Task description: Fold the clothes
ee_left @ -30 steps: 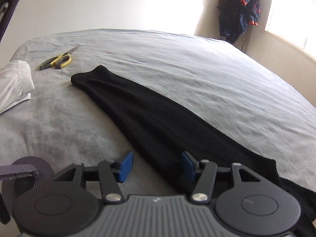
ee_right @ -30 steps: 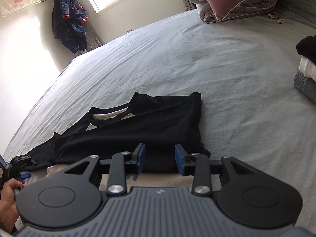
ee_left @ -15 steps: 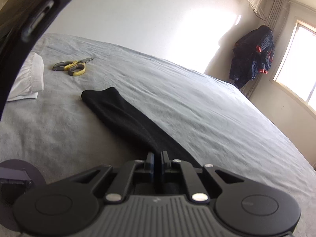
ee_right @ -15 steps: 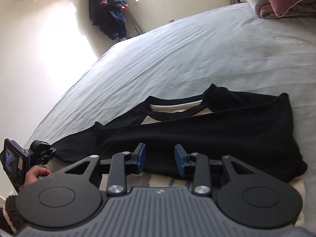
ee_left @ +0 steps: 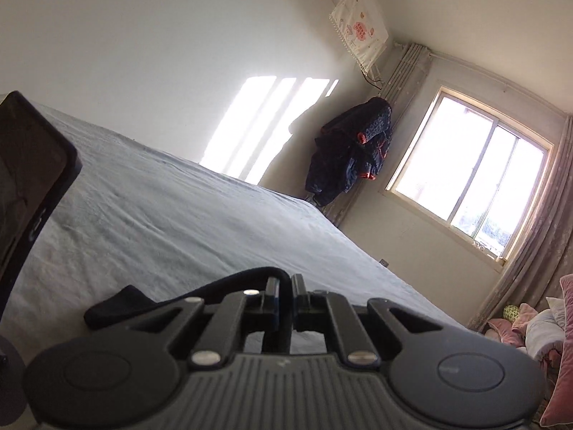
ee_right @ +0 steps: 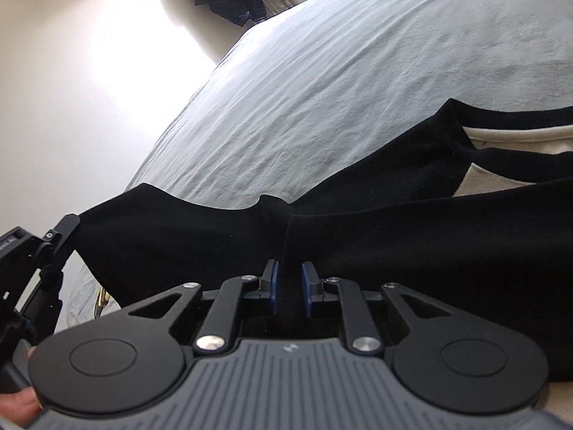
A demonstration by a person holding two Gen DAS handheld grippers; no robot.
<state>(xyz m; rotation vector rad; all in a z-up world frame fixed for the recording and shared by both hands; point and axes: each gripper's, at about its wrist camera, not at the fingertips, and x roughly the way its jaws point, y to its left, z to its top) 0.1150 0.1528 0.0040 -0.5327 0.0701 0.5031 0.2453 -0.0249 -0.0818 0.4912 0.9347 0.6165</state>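
A black long-sleeved top (ee_right: 429, 251) with a cream inner lining lies flat on the grey bed (ee_right: 358, 71). My left gripper (ee_left: 285, 286) is shut on the top's sleeve (ee_left: 118, 308) and holds it lifted off the bed; the cuff end droops to the left. In the right wrist view the left gripper (ee_right: 68, 229) sits at the far left, with the sleeve (ee_right: 172, 229) stretched from it back to the body. My right gripper (ee_right: 290, 283) rests low at the shoulder fold. Its blue pads (ee_right: 273, 283) stand close together with dark cloth filling the narrow gap.
Yellow-handled scissors (ee_right: 100, 299) peek out beneath the raised sleeve. A dark jacket (ee_left: 351, 154) hangs in the corner beside a window (ee_left: 476, 179). Pink bedding (ee_left: 537, 326) is piled at the right. A dark screen (ee_left: 25, 179) fills the left edge.
The left gripper has risen and tilted up, lifting the sleeve off the bed. The right gripper moved left along the top toward the shoulder, and its jaws narrowed onto the cloth.
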